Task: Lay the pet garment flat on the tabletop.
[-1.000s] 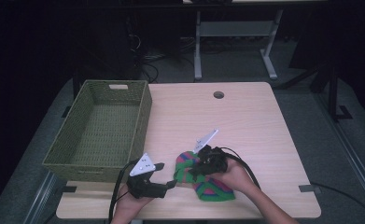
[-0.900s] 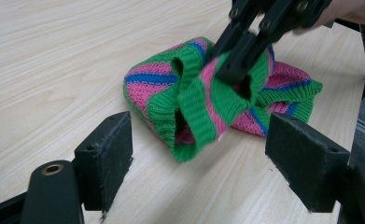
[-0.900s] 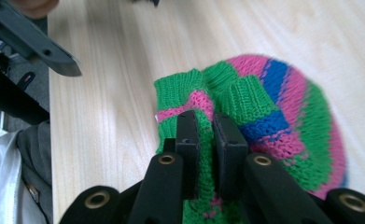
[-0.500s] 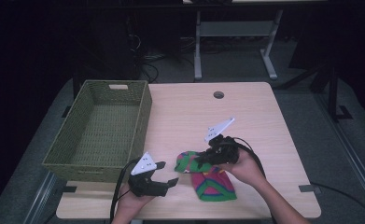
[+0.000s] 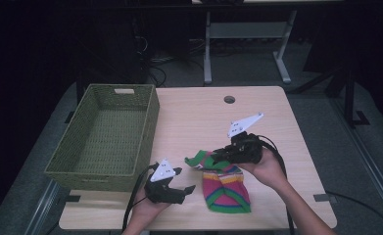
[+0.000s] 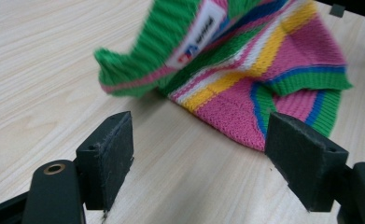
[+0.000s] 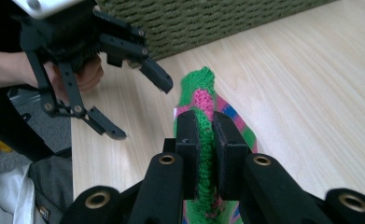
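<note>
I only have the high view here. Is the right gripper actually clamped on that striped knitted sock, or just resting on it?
Observer: Clamped. In the right gripper view, the right gripper has its jaws shut on a green fold of the pink, green, yellow and blue striped knitted sock.
Operator: And the left gripper?
Observer: The left gripper is open, jaws wide apart, holding nothing, just short of the sock.
Operator: Anything on the sock I can't see?
Observer: A white label on the lifted green cuff.

I see a ribbed knit sock (image 5: 224, 183), a matt wood-grain table (image 5: 199, 112), a woven basket (image 5: 106, 134).
</note>
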A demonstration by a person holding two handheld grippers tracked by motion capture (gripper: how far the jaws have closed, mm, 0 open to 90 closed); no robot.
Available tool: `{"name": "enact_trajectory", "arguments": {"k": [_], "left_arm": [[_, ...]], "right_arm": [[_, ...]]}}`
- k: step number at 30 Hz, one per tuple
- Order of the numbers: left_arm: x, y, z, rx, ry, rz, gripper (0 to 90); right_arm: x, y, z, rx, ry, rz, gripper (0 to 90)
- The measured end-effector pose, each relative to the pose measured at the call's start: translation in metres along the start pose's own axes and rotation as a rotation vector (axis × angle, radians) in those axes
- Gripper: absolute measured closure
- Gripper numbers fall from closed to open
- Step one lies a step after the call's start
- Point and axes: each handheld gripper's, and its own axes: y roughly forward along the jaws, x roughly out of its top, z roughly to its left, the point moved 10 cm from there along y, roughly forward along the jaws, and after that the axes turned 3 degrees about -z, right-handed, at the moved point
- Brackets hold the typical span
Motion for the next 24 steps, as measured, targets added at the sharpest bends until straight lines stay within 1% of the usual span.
{"name": "enact_trajectory", "arguments": {"k": [2, 3, 4, 6, 11, 13, 16, 17, 19, 22, 24], "left_arm": [[-0.001, 0.003, -0.001, -0.005, -0.006, 0.002, 23.3], [-0.001, 0.004, -0.001, -0.008, -0.008, 0.006, 23.3], [-0.001, 0.005, -0.001, -0.004, -0.001, 0.008, 23.3], [0.001, 0.008, 0.0, -0.002, -0.002, 0.004, 23.3], [0.007, 0.017, 0.008, 0.0, -0.027, -0.017, 23.3], [0.008, 0.022, 0.012, -0.005, -0.041, -0.02, 23.4], [0.008, 0.025, 0.014, 0.004, -0.044, -0.022, 23.3], [0.009, 0.026, 0.016, 0.006, -0.039, -0.02, 23.3], [0.012, 0.029, 0.017, 0.007, -0.033, -0.04, 23.3], [0.016, 0.031, 0.018, 0.001, -0.028, -0.053, 23.4], [0.02, 0.033, 0.019, -0.005, -0.014, -0.069, 24.5]], "right_arm": [[0.002, -0.003, 0.001, 0.005, -0.002, -0.008, 81.8], [0.005, -0.005, 0.002, 0.017, -0.003, -0.02, 82.0], [0.005, -0.005, 0.002, 0.017, -0.003, -0.02, 82.0], [0.008, -0.008, 0.004, 0.026, -0.014, -0.031, 82.0], [0.01, -0.014, 0.009, 0.039, -0.027, -0.044, 82.0], [0.013, -0.021, 0.011, 0.046, -0.033, -0.058, 82.0], [0.015, -0.026, 0.013, 0.054, -0.038, -0.071, 82.0], [0.015, -0.028, 0.014, 0.057, -0.041, -0.077, 82.0], [0.017, -0.034, 0.016, 0.072, -0.045, -0.094, 82.0], [0.017, -0.036, 0.018, 0.08, -0.048, -0.098, 81.9], [0.016, -0.037, 0.019, 0.085, -0.051, -0.094, 82.0]]}}
